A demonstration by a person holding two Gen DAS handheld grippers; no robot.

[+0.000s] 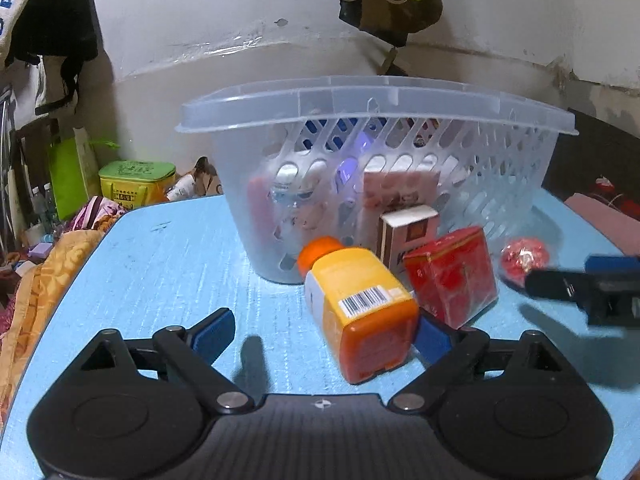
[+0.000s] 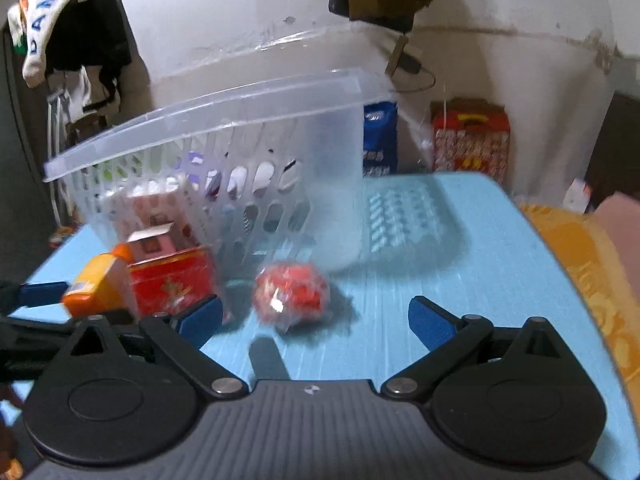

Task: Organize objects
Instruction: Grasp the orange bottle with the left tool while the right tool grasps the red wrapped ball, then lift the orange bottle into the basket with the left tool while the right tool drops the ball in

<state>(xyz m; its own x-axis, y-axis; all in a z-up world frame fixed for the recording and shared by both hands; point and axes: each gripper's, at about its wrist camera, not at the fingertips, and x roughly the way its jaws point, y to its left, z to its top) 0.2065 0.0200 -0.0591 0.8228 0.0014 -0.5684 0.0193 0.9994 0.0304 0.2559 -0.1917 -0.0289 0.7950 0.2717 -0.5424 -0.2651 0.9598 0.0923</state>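
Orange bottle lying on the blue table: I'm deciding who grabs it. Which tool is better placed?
Left. The orange bottle lies between the open left tool; the right tool faces the red wrapped ball.

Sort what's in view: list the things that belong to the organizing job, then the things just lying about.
Job:
clear plastic basket
orange bottle
red box
small carton
red wrapped ball

Lying about:
green tin
hanging clothes
blue packet
red gift box

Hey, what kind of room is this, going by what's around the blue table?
Probably a lived-in bedroom or small home room, not a workshop. Clothes hang on the wall, patterned bedding lies beside the blue table, and a plastic basket holds household odds and ends.
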